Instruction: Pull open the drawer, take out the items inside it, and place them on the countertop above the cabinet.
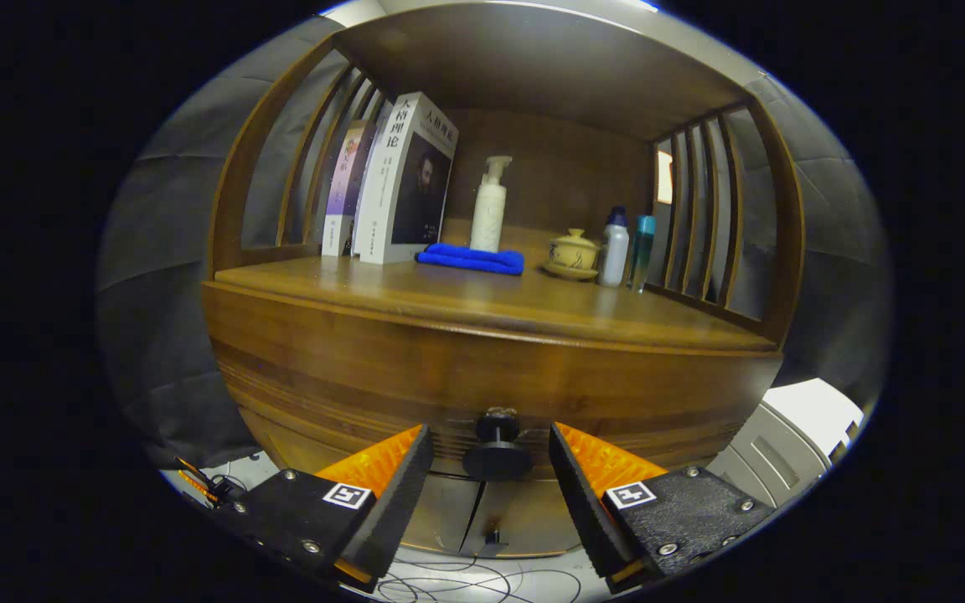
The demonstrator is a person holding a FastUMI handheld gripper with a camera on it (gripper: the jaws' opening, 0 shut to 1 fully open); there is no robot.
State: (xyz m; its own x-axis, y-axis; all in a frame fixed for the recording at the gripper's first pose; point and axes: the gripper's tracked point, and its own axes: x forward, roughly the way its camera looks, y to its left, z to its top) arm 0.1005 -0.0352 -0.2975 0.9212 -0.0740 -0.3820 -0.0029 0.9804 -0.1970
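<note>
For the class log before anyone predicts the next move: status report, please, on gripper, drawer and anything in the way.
Gripper open, fingers either side of the drawer knob, not yet pressing. Drawer closed. Nothing between fingers and knob.

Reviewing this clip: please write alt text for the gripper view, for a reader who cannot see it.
The open gripper has its fingers either side of the black drawer knob on a closed wooden cabinet. On the countertop above stand books, a folded blue cloth, a pump bottle, a lidded cup and two small bottles.

Brown wood cabinet [482, 352], black knob [497, 452], blue cloth [472, 259], white pump bottle [489, 209], teal-capped bottle [642, 249], cream cup [573, 250].
</note>
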